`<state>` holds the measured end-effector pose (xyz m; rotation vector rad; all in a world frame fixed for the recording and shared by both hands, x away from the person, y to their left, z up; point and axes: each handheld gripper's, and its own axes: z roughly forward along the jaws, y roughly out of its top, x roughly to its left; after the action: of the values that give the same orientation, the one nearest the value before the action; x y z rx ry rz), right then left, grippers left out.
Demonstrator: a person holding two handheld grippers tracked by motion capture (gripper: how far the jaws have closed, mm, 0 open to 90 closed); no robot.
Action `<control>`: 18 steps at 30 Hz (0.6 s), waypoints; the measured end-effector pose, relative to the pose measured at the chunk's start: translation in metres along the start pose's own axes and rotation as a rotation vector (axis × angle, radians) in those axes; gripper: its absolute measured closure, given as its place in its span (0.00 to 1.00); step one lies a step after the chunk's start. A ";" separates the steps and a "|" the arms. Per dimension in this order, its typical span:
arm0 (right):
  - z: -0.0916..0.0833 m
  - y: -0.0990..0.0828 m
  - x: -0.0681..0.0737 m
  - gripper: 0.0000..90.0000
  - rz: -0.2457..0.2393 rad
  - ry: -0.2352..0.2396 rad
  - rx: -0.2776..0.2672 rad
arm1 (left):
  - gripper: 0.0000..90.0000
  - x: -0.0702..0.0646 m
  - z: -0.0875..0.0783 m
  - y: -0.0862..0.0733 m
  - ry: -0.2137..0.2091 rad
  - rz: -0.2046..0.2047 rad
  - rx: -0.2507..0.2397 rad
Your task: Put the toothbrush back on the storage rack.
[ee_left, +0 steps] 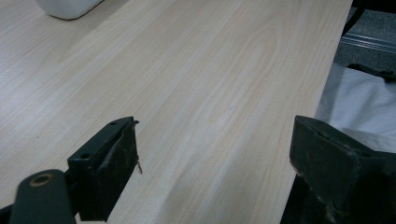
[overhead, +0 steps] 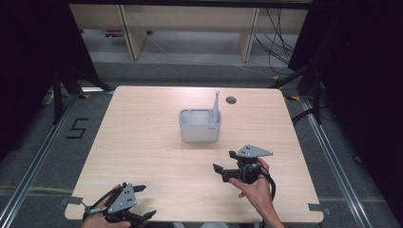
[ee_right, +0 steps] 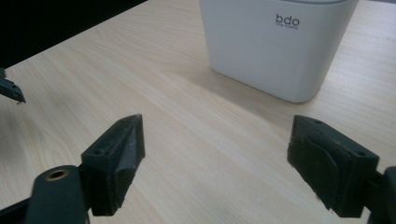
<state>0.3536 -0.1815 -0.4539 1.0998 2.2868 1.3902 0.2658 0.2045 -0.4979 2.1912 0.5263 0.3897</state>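
A white rectangular container stands near the middle of the wooden table, with a grey toothbrush-like stick upright in its right end. My right gripper hovers just in front of it and to the right, jaws open and pointing left. In the right gripper view the container, marked "bdo", lies ahead of the open right gripper, with nothing between the pads. My left gripper sits at the front left table edge. It is open over bare wood, with the container's corner far off.
A round cable hole lies behind the container. The table's front edge runs just by the left gripper, with white cloth beyond it. Dark curtains and frame legs flank the table, and a taped "5" marks the floor at left.
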 end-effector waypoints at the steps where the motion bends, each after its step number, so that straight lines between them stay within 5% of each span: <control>1: 0.000 0.000 0.000 0.21 0.000 0.000 0.000 | 0.16 0.000 0.000 0.000 0.000 0.000 0.000; 6: 0.000 -0.008 -0.002 0.18 0.008 0.002 -0.004 | 0.16 0.000 0.000 0.000 -0.010 0.002 0.009; 7: -0.002 -0.010 0.001 0.18 0.053 0.002 0.010 | 0.16 0.000 0.000 0.000 0.001 0.002 0.001; 9: -0.002 -0.012 -0.002 0.18 0.019 -0.007 -0.003 | 0.16 0.000 0.000 0.000 0.001 0.001 0.001; 11: -0.004 -0.015 0.002 0.18 0.066 -0.003 0.019 | 0.16 0.000 0.000 0.000 -0.003 0.001 0.007; 12: -0.002 -0.016 -0.001 0.18 0.035 0.006 0.003 | 0.16 0.000 0.000 0.000 -0.010 0.002 0.008; 18: -0.006 -0.020 0.005 0.18 0.051 0.011 0.012 | 0.16 0.000 0.000 0.000 -0.010 0.001 0.008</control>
<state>0.3371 -0.1873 -0.4667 1.1651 2.2929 1.4069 0.2661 0.2049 -0.4976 2.1999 0.5226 0.3779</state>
